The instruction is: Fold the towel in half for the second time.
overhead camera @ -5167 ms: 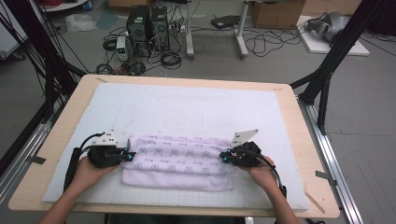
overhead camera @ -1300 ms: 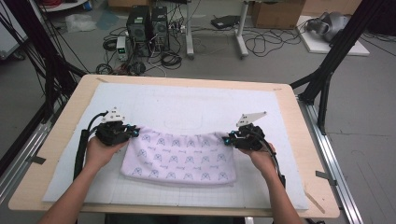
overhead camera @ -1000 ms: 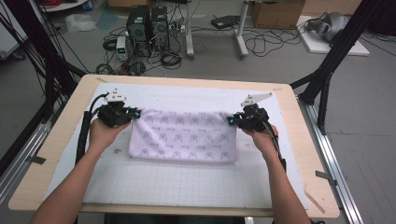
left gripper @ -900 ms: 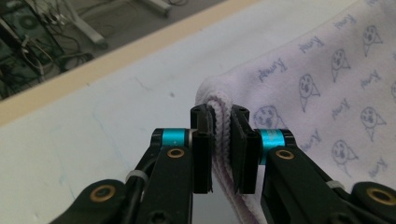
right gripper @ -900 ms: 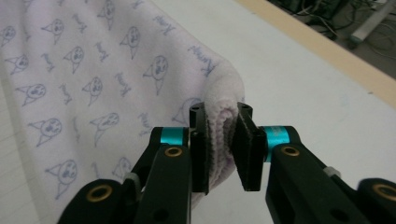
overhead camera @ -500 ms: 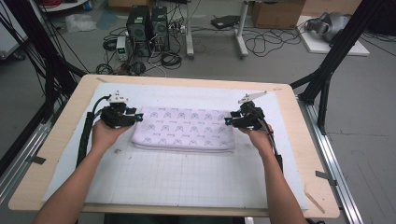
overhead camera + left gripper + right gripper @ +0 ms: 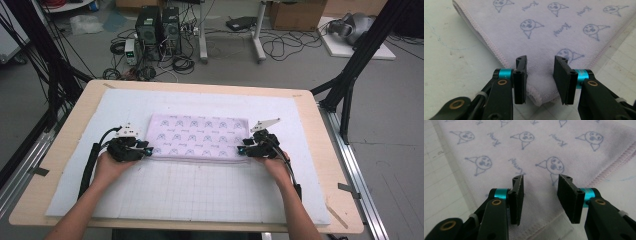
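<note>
Gripper (image 7: 539,75) open, towel (image 7: 544,32) corner between jaws.

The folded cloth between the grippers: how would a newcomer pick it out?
On the wooden table lies a white gridded mat. Toward its far side lies the pale lilac folded towel, printed with small blue cartoon faces and stitched along its edges, the mat's only patterned fabric.
</note>
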`<state>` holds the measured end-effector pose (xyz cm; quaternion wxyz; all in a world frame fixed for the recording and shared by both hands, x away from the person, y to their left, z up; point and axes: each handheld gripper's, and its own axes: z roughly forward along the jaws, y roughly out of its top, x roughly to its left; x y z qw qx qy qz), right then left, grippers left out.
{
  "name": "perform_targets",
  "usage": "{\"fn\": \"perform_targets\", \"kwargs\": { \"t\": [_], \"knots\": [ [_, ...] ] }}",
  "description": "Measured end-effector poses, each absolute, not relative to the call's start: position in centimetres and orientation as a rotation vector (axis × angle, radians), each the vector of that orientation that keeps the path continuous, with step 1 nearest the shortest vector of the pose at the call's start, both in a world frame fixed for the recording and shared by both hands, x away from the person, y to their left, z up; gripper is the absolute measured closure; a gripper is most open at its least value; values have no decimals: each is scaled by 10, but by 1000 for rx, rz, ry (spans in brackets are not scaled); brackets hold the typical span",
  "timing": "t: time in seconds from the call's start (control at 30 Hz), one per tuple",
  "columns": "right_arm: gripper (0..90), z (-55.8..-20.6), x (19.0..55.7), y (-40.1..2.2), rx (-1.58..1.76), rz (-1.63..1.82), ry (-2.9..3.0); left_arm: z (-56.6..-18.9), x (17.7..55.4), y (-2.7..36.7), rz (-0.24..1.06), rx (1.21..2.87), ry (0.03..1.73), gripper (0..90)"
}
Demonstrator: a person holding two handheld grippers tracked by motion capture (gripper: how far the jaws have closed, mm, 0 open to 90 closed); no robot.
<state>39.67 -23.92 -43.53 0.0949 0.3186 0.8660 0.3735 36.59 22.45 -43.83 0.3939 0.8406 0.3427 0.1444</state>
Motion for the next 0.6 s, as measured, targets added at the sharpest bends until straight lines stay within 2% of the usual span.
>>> {"fn": "perform_targets", "kwargs": {
  "t": [0.37, 0.6],
  "knots": [
    [410, -420, 386, -235, 929, 1175, 2501, -422, 356, 234, 361, 2000, 861, 556],
    [284, -416, 381, -233, 930, 1185, 2487, -412, 347, 238, 383, 1937, 853, 443]
  ]
}}
